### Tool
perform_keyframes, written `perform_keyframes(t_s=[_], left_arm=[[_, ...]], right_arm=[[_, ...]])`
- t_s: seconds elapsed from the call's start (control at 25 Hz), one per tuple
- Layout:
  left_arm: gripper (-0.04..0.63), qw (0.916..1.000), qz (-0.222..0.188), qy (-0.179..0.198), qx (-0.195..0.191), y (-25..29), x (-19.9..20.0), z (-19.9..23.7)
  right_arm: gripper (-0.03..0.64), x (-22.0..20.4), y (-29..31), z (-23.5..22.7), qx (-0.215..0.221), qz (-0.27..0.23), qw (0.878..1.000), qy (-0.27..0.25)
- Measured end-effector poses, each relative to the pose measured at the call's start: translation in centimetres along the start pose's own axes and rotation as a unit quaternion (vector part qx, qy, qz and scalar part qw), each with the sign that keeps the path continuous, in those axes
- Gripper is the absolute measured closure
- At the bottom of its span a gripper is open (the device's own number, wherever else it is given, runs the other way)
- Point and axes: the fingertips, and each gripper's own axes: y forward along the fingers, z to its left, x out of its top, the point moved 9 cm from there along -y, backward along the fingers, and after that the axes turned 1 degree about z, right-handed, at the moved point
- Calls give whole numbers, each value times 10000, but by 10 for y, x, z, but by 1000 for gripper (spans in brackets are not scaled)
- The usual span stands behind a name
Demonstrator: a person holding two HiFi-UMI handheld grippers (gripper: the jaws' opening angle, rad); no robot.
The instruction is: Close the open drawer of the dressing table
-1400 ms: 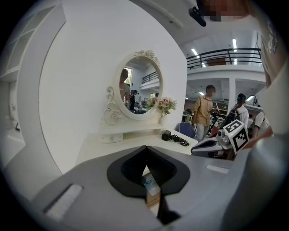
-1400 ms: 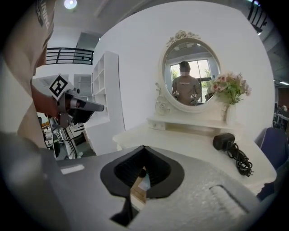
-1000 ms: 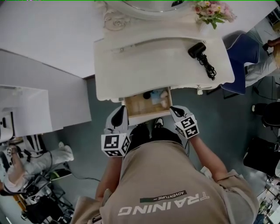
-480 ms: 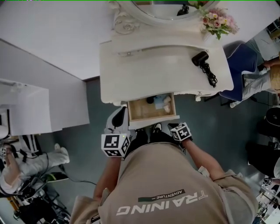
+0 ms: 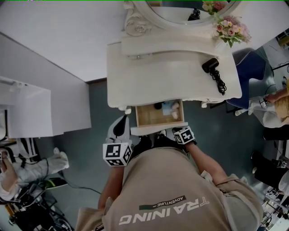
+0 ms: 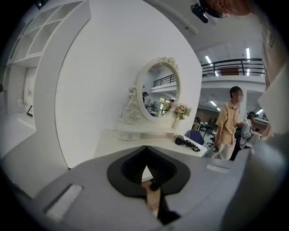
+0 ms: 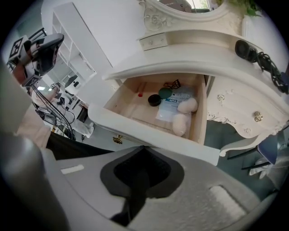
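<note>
The white dressing table (image 5: 153, 76) stands ahead of me with its wooden drawer (image 5: 160, 114) pulled open. In the right gripper view the drawer (image 7: 135, 101) holds a black lid, a green item, a blue-and-white packet and two beige puffs. Its white front panel (image 7: 149, 131) carries a small brass knob (image 7: 118, 139). My right gripper (image 5: 177, 131) (image 7: 143, 147) is shut and empty, just short of that panel near its right end. My left gripper (image 5: 122, 121) (image 6: 145, 148) is also shut and empty, off the drawer's left corner, pointing at the table top.
A black hair dryer (image 5: 211, 66) with its cord lies on the table top, and flowers (image 5: 230, 28) stand beside the oval mirror (image 5: 180, 9). A white cabinet (image 5: 27, 113) is at the left and a blue chair (image 5: 253, 63) at the right. A person (image 6: 228, 122) stands beyond the table.
My right gripper has drawn back from the drawer's right corner to just below its front panel. The table sits higher in the head view. The left gripper has hardly moved.
</note>
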Motion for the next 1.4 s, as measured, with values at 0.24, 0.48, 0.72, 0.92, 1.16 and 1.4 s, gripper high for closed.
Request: perform_keyframes(t_s=[0.24, 0.48, 0.72, 0.92, 1.16, 1.4], left_arm=[[578, 9999, -33, -21, -150, 5, 9, 10], [578, 9996, -44, -58, -284, 21, 13, 19], [578, 9992, -33, -38, -401, 32, 16, 18], [578, 9993, -38, -64, -354, 35, 17, 18], [578, 9997, 18, -68, -250, 39, 17, 22], [578, 9999, -14, -54, -155, 50, 26, 24]], right_arm=[[614, 8, 3, 2, -54, -54, 9994, 334], [614, 21, 8, -10, 154, -317, 9855, 1660], [614, 34, 9, -17, -24, -250, 9882, 1511], [614, 53, 10, -28, -14, -286, 9891, 1442], [614, 75, 13, -36, 13, -270, 9897, 1406], [614, 93, 15, -48, 42, -314, 9893, 1424]])
